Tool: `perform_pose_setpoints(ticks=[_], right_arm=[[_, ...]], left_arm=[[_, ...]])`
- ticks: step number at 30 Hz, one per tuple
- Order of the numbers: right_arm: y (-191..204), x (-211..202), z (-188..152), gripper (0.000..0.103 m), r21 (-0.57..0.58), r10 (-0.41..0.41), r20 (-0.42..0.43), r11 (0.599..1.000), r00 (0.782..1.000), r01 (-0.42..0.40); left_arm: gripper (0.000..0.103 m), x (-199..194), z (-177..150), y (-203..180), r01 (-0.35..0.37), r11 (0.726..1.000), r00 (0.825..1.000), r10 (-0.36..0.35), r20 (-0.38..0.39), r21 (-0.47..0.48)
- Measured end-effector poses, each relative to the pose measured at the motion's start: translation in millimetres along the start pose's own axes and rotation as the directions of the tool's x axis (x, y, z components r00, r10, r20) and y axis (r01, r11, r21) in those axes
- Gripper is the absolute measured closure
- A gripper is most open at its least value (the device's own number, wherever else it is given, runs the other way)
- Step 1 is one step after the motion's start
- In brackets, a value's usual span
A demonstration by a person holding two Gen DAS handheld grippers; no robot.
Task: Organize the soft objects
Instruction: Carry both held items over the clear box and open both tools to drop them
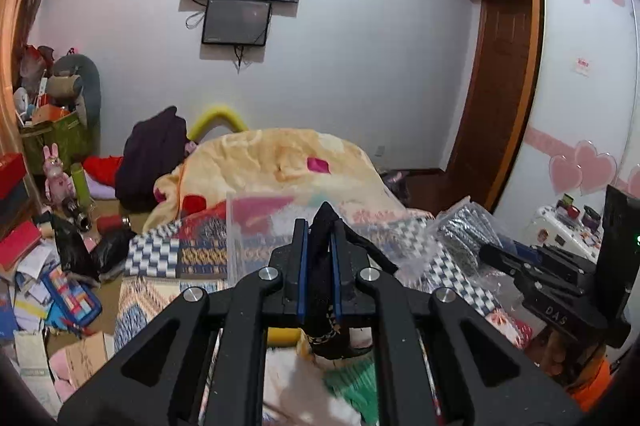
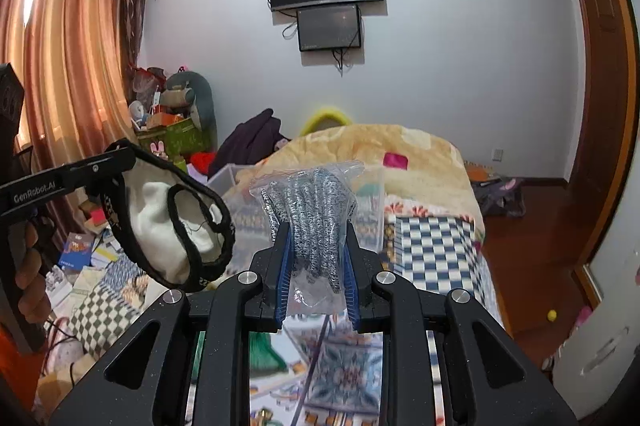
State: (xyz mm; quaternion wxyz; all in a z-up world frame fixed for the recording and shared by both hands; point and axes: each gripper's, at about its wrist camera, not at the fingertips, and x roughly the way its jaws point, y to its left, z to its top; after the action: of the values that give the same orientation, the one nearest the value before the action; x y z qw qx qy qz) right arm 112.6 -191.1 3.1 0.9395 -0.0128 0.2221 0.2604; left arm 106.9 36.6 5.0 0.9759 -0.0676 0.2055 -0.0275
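My left gripper [image 1: 319, 226] is shut on a black-trimmed white cloth item [image 1: 322, 254], held above the bed. In the right wrist view the same left gripper [image 2: 120, 158] shows at the left with the white cloth and its black bands [image 2: 172, 230] hanging from it. My right gripper [image 2: 316, 238] is shut on a clear plastic bag of grey knitted gloves [image 2: 310, 202], held up over the bed. In the left wrist view the right gripper [image 1: 486, 252] and its bag [image 1: 466, 230] show at the right.
The bed [image 2: 436, 242] carries a checked patchwork cover, a yellow quilt [image 1: 280, 158] and a clear plastic box [image 1: 256, 226]. The floor at the left [image 1: 36, 286] is littered with books, boxes and bags. A wardrobe [image 1: 584, 86] stands at the right.
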Motion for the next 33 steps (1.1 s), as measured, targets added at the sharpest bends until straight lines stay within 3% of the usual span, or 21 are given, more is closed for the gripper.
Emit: perform_pose_setpoints(ticks=[5, 15, 22, 33], right_arm=[[0, 19, 12, 0.082, -0.010, -0.006, -0.001, 1.000, 1.000, 0.006], [-6, 69, 15, 0.082, -0.022, -0.022, -0.092, 1.000, 0.996, 0.020], [-4, 94, 13, 0.082, -0.046, -0.035, -0.165, 0.999, 0.986, 0.028], [-3, 125, 11, 0.081, -0.051, -0.039, -0.266, 0.998, 0.963, 0.027]], left_arm=[[0.094, 18, 21, 7, -0.027, 1.000, 1.000, 0.027, 0.012, -0.009], [0.094, 69, 41, 26, -0.028, 0.997, 1.000, 0.027, -0.014, -0.078], [0.094, 115, 22, 30, -0.095, 0.994, 0.991, 0.090, -0.099, -0.053], [0.094, 148, -8, 32, -0.112, 0.994, 0.966, 0.105, -0.235, -0.016]])
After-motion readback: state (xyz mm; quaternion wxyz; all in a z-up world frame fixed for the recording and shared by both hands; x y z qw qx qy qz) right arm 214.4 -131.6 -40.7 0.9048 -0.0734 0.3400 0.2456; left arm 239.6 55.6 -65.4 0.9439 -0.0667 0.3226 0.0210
